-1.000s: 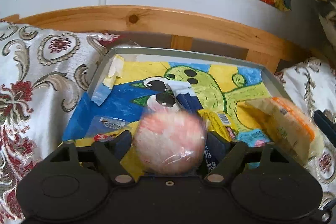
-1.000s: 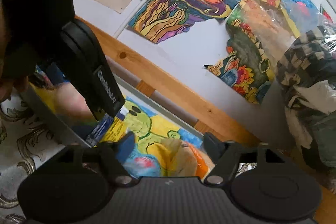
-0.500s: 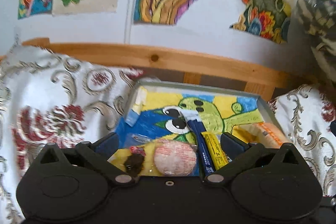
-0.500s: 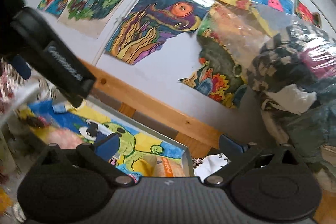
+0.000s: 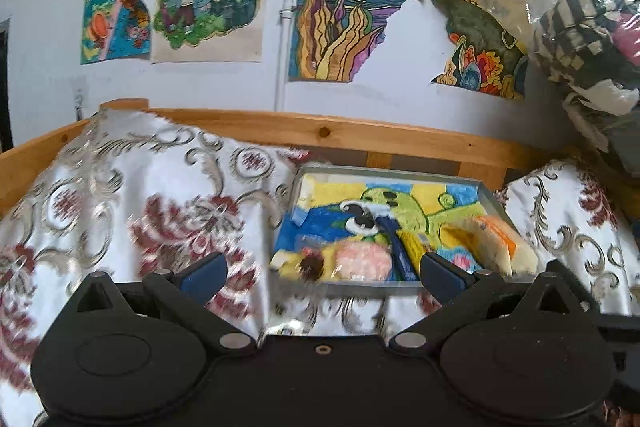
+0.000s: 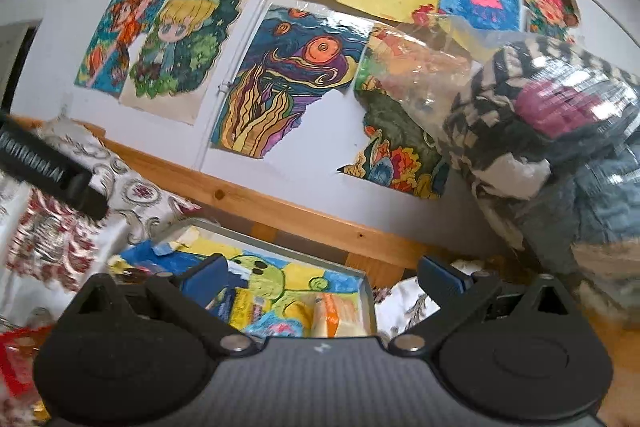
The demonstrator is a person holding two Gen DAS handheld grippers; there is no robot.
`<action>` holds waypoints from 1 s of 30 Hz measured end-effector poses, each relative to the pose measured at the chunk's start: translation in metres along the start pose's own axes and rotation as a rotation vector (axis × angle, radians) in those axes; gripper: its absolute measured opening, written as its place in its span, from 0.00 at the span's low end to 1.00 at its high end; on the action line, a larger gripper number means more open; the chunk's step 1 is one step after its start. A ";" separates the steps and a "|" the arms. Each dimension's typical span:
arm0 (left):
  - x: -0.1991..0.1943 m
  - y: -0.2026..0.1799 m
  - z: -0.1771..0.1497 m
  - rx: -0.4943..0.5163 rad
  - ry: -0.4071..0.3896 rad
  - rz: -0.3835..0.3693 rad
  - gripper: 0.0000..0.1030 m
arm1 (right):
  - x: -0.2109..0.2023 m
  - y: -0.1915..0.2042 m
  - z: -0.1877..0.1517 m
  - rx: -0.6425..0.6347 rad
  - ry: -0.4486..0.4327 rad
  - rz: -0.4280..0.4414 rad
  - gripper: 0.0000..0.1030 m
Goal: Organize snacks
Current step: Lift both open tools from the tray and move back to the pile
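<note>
A grey metal tray [image 5: 384,171] lined with a colourful drawing lies on the bed. In it are a round pink wrapped snack [image 5: 362,259], a dark blue stick pack [image 5: 394,247], a yellow pack [image 5: 414,247] and a yellow-orange bag [image 5: 490,243]. My left gripper [image 5: 322,273] stands open and empty, pulled back in front of the tray. My right gripper [image 6: 322,277] is open and empty too, held above the tray [image 6: 368,291], with the yellow-orange bag [image 6: 338,317] below it. The left gripper's body [image 6: 52,173] shows at the left of the right wrist view.
A floral bedspread [image 5: 140,211] covers the bed around the tray. A wooden rail [image 5: 360,133] runs behind it, under a wall of drawings. A plastic bag of clothes [image 6: 540,115] is piled at the right. Something red [image 6: 16,359] lies at the lower left.
My left gripper let go of the pink snack in the tray, opened wide and drew back. My right gripper opened wider and tilted up towards the wall.
</note>
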State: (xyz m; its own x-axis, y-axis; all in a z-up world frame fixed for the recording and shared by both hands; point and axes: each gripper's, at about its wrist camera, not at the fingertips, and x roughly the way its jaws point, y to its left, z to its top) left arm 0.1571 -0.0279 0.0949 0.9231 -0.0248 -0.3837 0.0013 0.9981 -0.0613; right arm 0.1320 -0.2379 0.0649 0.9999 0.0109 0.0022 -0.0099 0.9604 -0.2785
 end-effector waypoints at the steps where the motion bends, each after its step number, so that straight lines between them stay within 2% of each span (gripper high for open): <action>1: -0.006 0.003 -0.005 0.002 0.000 0.001 0.99 | -0.008 0.000 -0.001 0.017 0.004 0.007 1.00; 8: -0.051 0.023 -0.043 0.003 0.000 0.022 0.99 | -0.062 0.003 -0.008 0.078 0.026 0.053 1.00; 14: -0.084 0.032 -0.077 0.045 -0.058 0.049 0.99 | -0.097 0.004 -0.018 0.088 0.039 0.060 1.00; 17: -0.095 0.037 -0.090 0.048 -0.063 0.036 0.99 | -0.109 0.006 -0.020 0.079 0.037 0.055 1.00; 23: -0.106 0.046 -0.109 0.030 -0.032 0.018 0.99 | -0.125 0.014 -0.025 0.081 0.084 0.066 1.00; 30: -0.098 0.049 -0.116 0.020 0.083 0.024 0.99 | -0.128 0.030 -0.037 0.046 0.185 0.126 1.00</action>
State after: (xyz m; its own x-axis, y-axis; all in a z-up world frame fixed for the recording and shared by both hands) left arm 0.0218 0.0165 0.0223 0.8880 -0.0042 -0.4598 -0.0121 0.9994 -0.0325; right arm 0.0037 -0.2211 0.0213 0.9748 0.0841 -0.2068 -0.1304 0.9664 -0.2215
